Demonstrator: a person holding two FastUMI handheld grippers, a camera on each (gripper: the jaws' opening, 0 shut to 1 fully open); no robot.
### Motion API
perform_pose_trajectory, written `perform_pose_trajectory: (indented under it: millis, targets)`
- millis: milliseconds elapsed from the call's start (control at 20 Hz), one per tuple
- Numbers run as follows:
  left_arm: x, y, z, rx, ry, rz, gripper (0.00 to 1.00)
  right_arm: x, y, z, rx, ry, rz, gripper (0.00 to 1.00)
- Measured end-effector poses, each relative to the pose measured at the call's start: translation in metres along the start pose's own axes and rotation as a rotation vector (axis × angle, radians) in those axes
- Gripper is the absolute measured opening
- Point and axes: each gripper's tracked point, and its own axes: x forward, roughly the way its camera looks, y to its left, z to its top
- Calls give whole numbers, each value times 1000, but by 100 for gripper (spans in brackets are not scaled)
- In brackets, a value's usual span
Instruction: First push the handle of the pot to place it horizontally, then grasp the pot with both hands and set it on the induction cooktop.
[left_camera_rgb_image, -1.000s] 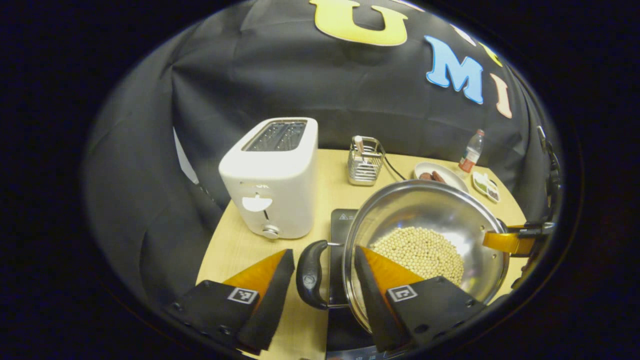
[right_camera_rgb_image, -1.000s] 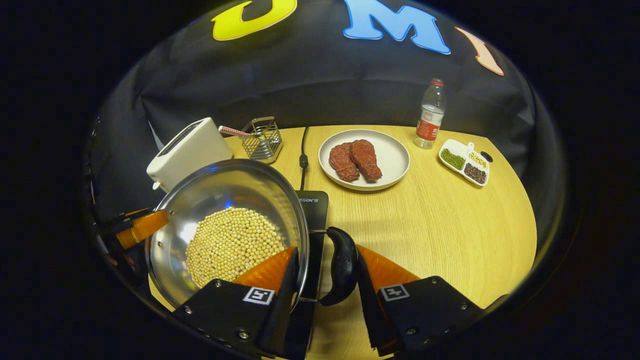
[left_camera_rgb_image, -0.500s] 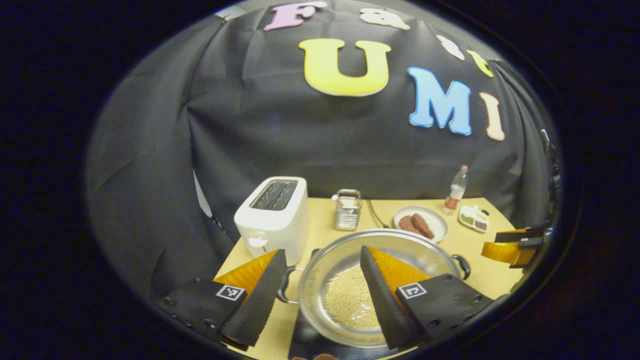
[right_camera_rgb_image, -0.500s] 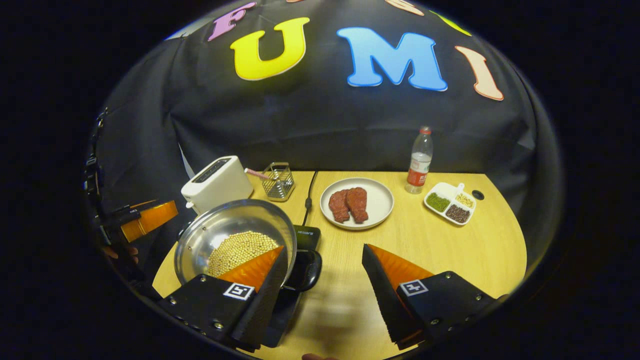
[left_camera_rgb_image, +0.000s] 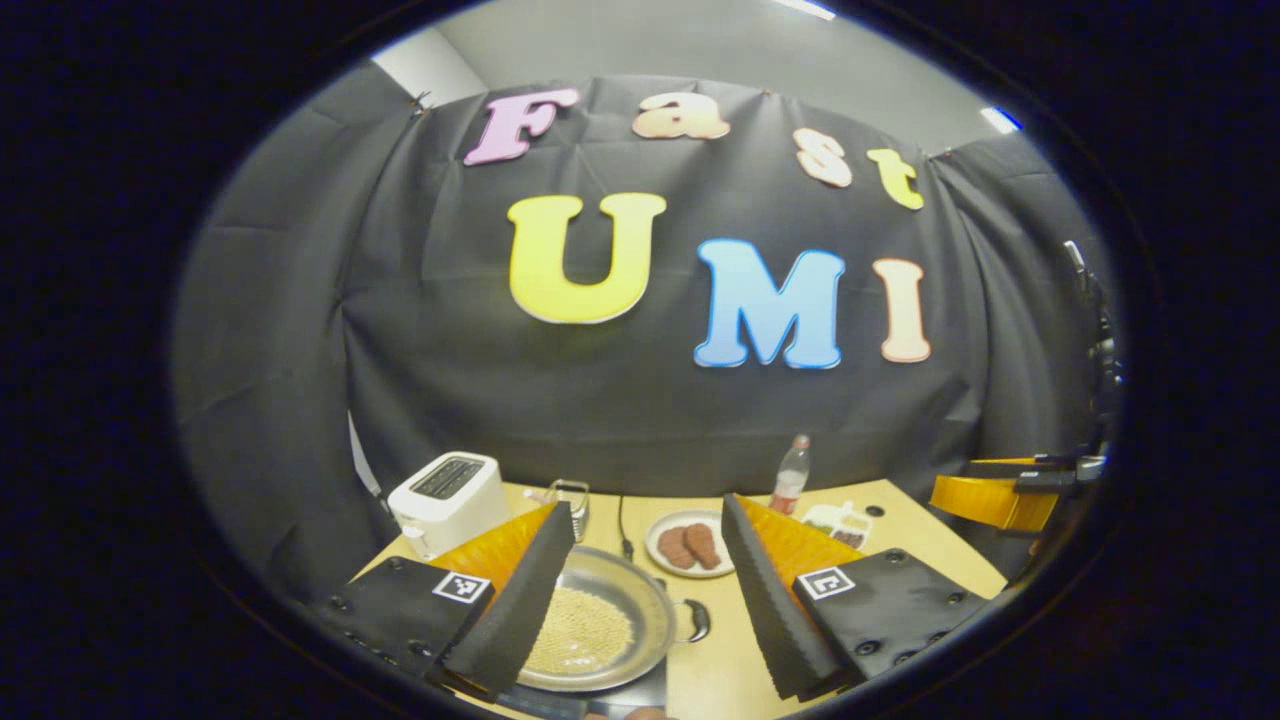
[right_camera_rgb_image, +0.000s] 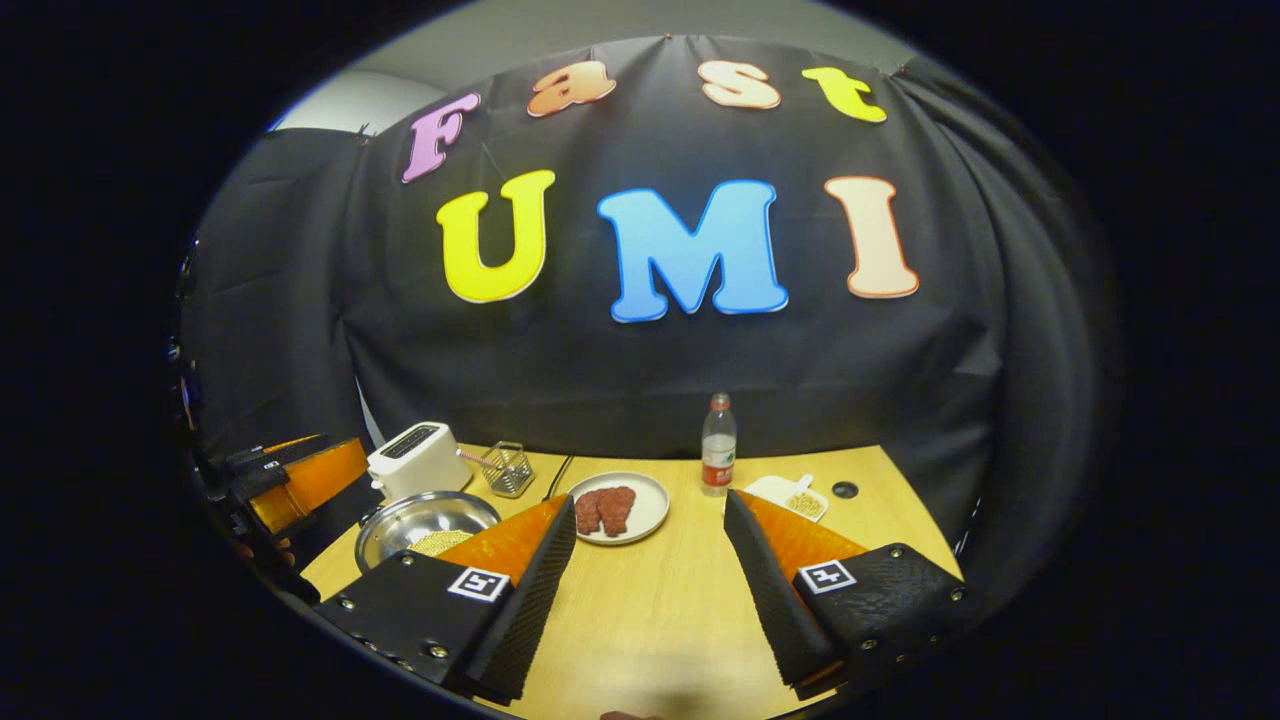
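Observation:
The steel pot (left_camera_rgb_image: 590, 630) holds pale beans and rests on the black induction cooktop (left_camera_rgb_image: 652, 688) near the table's front edge. One of its black side handles (left_camera_rgb_image: 697, 620) points right in the left gripper view. My left gripper (left_camera_rgb_image: 645, 510) hangs open well above and behind the pot, with nothing between its fingers. My right gripper (right_camera_rgb_image: 650, 500) is open too, raised over bare table to the right of the pot (right_camera_rgb_image: 425, 518). Each gripper appears at the edge of the other's view: the right gripper (left_camera_rgb_image: 1000, 495) and the left gripper (right_camera_rgb_image: 300, 480).
A white toaster (right_camera_rgb_image: 418, 460) and a wire rack (right_camera_rgb_image: 507, 468) stand behind the pot. A plate with two pieces of meat (right_camera_rgb_image: 615, 508), a water bottle (right_camera_rgb_image: 717, 445) and a small seasoning dish (right_camera_rgb_image: 790, 495) sit further right on the wooden table (right_camera_rgb_image: 650, 600).
Both grippers have drawn back and up, away from the pot's side handles that lay between their fingers. The pot now looks small and stays on the cooktop.

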Motion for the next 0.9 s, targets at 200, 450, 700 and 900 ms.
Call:
perform_pose_trajectory:
  millis: [200,450,700,900]
  targets:
    - [-29,-57,46,-3,-80,-3,94,-38,-30,42,-18,-105,5,90]
    - [-71,-99,85,-23,-173,1,93,-63,-61,63,-27,-162,40,90]
    - [-97,-96,84,-8,-170,37,98,-79,-72,65,-15,-171,32,90]
    - [-99,-86,84,9,-152,13,96,-89,-81,70,-7,-182,-33,89]
